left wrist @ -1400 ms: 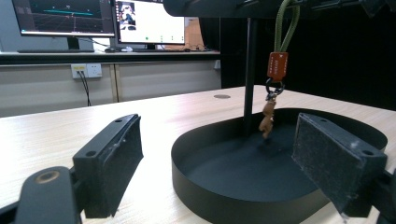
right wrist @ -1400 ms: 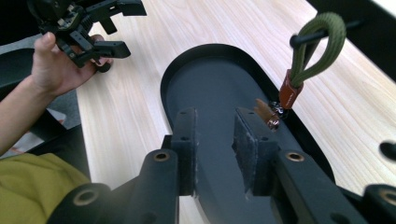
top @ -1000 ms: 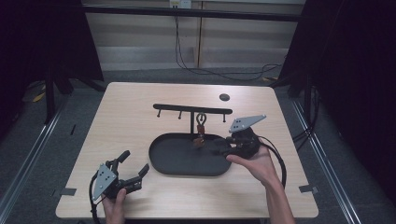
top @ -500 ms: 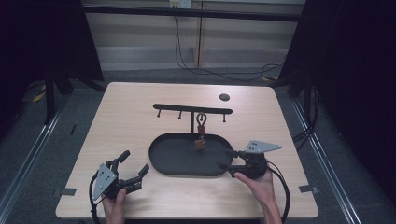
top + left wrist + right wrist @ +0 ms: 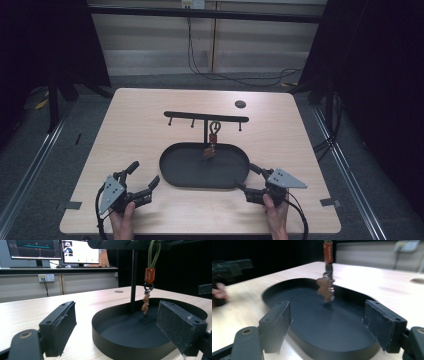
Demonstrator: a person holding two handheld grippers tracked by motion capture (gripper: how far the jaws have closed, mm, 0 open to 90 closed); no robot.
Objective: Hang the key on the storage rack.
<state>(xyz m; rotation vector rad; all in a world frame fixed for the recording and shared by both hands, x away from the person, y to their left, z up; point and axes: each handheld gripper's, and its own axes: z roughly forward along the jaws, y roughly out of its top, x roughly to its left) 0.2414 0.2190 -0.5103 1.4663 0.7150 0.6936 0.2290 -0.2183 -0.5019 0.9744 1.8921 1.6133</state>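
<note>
1. A pale wooden surface (image 5: 150, 130) carries a black oval metal tray (image 5: 205, 166) near its middle, slightly toward the near edge, with a thin black T-shaped hanging rack (image 5: 206, 118) rising from the tray's far rim.

2. From the rack's crossbar hangs a keyring on a green cord loop with an orange tag and a small brown figure charm (image 5: 210, 150). The charm dangles just above the tray floor, apparently placed so that anything dropped would land in the tray.

3. The left hand-held gripper (image 5: 143, 186) rests by the near left corner of the surface, held by a hand (image 5: 121, 225). Its jaws are spread wide with nothing between them and point toward the tray's left end.

4. The right hand-held gripper (image 5: 248, 181) sits near the near right corner, just beside the tray's right end, held by the other hand (image 5: 275, 220). Its jaws are also wide apart and empty.

5. In both gripper views, the tray rim lies between the parted pads and the charm hangs beyond them, well out of reach.

6. I judge this a resting or ready posture: both tools low on the surface, flanking the tray, neither committed to the keyring.

7. A small dark disc (image 5: 240, 104) lies alone toward the far right corner, well apart from everything else.
</note>
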